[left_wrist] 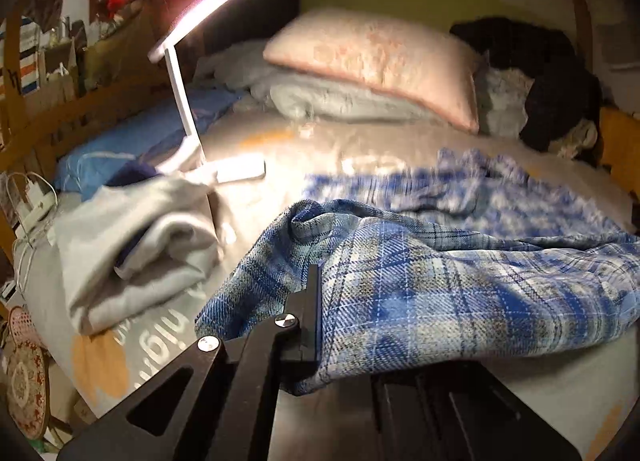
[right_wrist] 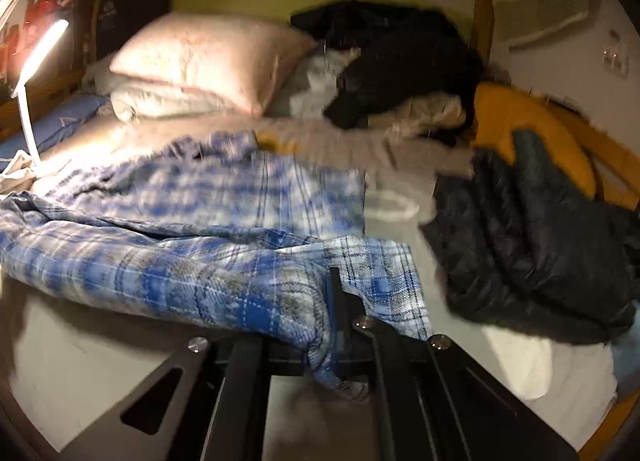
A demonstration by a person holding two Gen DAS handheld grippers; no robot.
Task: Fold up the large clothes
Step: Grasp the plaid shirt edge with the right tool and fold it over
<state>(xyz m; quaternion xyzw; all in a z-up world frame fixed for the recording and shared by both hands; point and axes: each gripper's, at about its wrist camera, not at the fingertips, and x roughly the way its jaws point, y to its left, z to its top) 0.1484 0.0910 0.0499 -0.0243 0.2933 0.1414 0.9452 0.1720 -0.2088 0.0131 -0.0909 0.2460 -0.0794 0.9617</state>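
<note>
Across the bed (left_wrist: pixel 280 149), from about 9 o'clock to 3 o'clock in your left wrist view, lies the blue plaid shirt (left_wrist: pixel 440 281), rumpled and partly lifted at its near edge. Your left gripper (left_wrist: pixel 316 325) is clamped shut on a fold of that shirt at about 6 o'clock, with the cloth bunched over the finger and hanging down past it. Your right gripper (right_wrist: pixel 340 321) is likewise closed tight on the shirt's other near part, cloth pinched between its jaws and a tail of it drooping below at 6 o'clock in the right wrist view. The far half of the shirt rests on the sheet, blurred.

At 9 o'clock of the left view a folded grey garment (left_wrist: pixel 132 245) sits just beside the shirt, and behind it, toward 10 o'clock, a lit white desk lamp (left_wrist: pixel 192 73) stands on the bed. A pink pillow (left_wrist: pixel 376 57) lies at 12 o'clock atop grey bedding. In the right view a dark quilted jacket (right_wrist: pixel 536 245) lies at 3 o'clock, near the shirt, and a black garment (right_wrist: pixel 400 57) is heaped at 12 o'clock.
</note>
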